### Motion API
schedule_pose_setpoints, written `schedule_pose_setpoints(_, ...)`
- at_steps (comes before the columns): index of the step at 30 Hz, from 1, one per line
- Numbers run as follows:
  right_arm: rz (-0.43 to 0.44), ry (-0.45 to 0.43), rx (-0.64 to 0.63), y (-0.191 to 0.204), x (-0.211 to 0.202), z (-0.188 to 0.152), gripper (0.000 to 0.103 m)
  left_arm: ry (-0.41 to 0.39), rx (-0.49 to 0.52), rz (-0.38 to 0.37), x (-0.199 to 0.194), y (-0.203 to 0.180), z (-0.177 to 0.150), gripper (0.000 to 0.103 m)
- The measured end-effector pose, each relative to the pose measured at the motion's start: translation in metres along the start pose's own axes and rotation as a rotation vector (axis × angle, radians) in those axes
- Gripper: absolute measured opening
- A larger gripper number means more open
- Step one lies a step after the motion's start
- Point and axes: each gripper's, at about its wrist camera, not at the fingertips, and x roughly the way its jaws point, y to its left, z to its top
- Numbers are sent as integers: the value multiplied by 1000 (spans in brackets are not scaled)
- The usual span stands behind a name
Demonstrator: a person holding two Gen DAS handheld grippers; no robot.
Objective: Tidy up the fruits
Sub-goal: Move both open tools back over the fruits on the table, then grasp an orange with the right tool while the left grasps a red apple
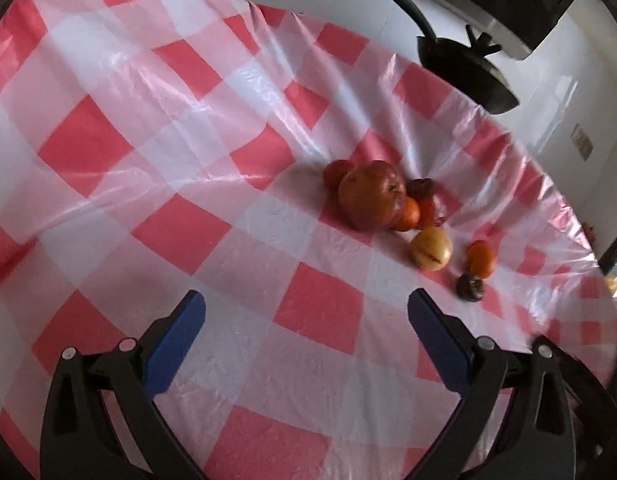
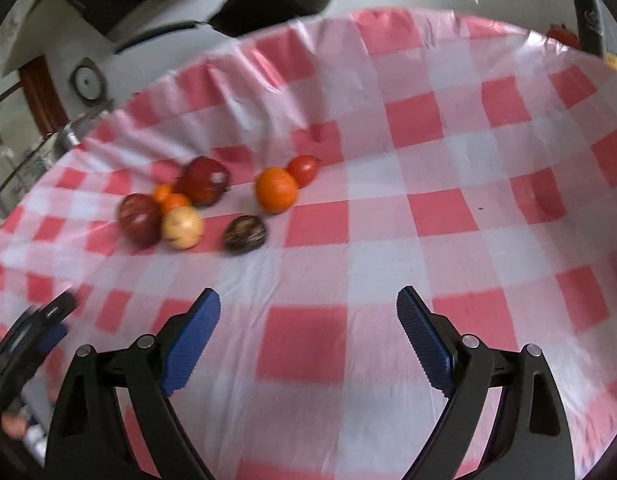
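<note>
Several fruits lie loose on a red-and-white checked tablecloth [image 1: 180, 128]. In the left wrist view a large reddish-brown fruit [image 1: 370, 194] leads a cluster, with a yellow fruit [image 1: 431, 249], an orange [image 1: 481, 259] and a dark round fruit [image 1: 470, 287] to its right. My left gripper [image 1: 306, 314] hangs open above the cloth, short of the fruits. The right wrist view shows an orange [image 2: 276, 190], a red tomato-like fruit [image 2: 303, 169], a dark fruit [image 2: 245, 235], a yellow fruit [image 2: 181, 227] and dark red fruits [image 2: 139, 219]. My right gripper [image 2: 308, 312] is open and holds nothing.
A black pan [image 1: 464, 68] with a long handle hangs off the white wall beyond the table's far edge; the black pan [image 2: 276, 0] also shows at the top of the right wrist view. The left gripper's tip [image 2: 48, 320] pokes in at the lower left.
</note>
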Motion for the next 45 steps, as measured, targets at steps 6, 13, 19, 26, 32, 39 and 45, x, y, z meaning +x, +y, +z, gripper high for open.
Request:
schedule_pose_setpoints(6,41,29,64,16,42,32,87,-5,-3,-35,0,0,-2,101)
schedule_pose_setpoints(13,-27,59,54,50,89,64,79,-10,-32,-44,0,4,-2,101)
schedule_pose_setpoints(19,-91,83,1,58,95,64,43,-8,-34,-47,0,4,-2,101)
schedule_pose_setpoints(26,-60,-4,91,16,37,35,43,-6,-29,-50,-1,4,-2,101)
schedule_pose_setpoints(32,-64,-75,215,-38,12,21,43,3,-11,-54,0,0,-3,101)
schedule_pose_setpoints(39,4,-94,249,-53,9,23,43,32,17,-27,4,-10,-3,101)
schedule_pose_setpoints(45,21,-103,256,-50,8,23,43,127,11,7,43,-29,14,101)
